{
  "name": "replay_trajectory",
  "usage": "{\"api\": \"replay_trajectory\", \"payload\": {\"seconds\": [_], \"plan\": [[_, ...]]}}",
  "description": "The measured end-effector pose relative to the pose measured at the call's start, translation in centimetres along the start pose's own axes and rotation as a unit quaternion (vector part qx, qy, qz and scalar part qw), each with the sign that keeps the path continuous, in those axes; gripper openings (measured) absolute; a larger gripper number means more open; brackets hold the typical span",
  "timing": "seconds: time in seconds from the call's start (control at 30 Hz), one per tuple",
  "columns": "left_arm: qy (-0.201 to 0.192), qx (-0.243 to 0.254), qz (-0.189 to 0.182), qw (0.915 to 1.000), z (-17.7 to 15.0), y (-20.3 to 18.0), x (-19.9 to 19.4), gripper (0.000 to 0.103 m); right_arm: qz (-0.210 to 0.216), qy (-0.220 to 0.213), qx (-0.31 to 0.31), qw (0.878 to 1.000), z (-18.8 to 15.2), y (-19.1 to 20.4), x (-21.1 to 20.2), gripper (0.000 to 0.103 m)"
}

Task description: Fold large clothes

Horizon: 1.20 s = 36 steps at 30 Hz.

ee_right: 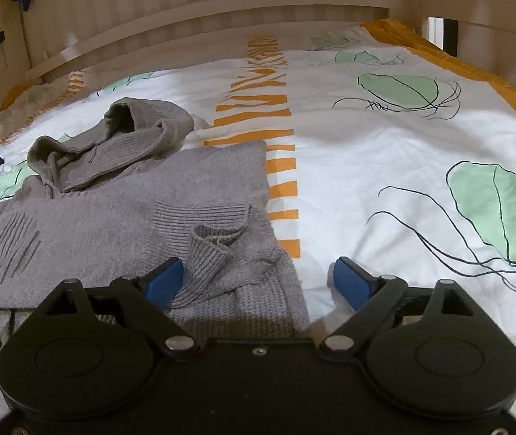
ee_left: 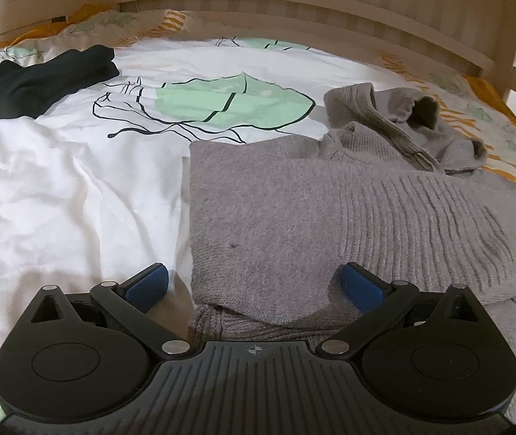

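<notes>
Both hand-held grippers (ee_left: pixel 252 281) (ee_right: pixel 258 277) wide open over grey sweater (ee_left: pixel 294 224).

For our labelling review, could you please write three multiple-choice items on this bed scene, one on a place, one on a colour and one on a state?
1. Where does the dark garment lie relative to the grey sweater?
A. on top of it
B. far left, apart from it
C. under it

2. What colour are the stripes on the duvet cover?
A. orange
B. red
C. purple

3. How does the right gripper stand?
A. shut on the cuff
B. shut, empty
C. open

Answers: 1 B, the dark garment sits far left of the grey sweater. 2 A, the stripes are orange. 3 C, the right gripper has its pads wide apart.
</notes>
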State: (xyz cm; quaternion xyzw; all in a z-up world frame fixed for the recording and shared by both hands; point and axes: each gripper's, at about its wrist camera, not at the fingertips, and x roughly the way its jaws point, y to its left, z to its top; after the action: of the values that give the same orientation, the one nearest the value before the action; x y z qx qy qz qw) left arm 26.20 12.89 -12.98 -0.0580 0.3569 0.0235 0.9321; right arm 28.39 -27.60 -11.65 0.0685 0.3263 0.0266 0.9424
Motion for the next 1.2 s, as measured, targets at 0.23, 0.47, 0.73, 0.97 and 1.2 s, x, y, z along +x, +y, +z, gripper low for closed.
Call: {"api": "replay_trajectory", "payload": {"seconds": [0.23,0.47,0.73,0.97,1.2], "plan": [[0.054,-0.012,-0.034,0.9979,1.8,1.0,-0.3,0.101,0.027,0.061,-0.006,0.998,1.8,-0.5,0.4,0.102],[0.036,-0.001,-0.050,0.9981,5.7,-0.1,-3.5,0.084,0.049,0.045,-0.011,0.998,5.2,-0.7,-2.5,0.097],[-0.036,0.120,-0.029,0.9917,12.4,-6.7,0.1,0.084,0.080,-0.010,-0.057,0.995,10.7,3.1,-0.6,0.091],[-0.042,0.183,-0.015,0.9822,14.6,-11.2,6.1,0.084,0.070,-0.005,-0.093,0.993,12.3,6.8,6.3,0.077],[-0.021,0.279,0.063,0.9579,14.4,-12.2,10.8,0.078,0.055,0.018,-0.110,0.992,12.5,8.1,10.5,0.077]]}}
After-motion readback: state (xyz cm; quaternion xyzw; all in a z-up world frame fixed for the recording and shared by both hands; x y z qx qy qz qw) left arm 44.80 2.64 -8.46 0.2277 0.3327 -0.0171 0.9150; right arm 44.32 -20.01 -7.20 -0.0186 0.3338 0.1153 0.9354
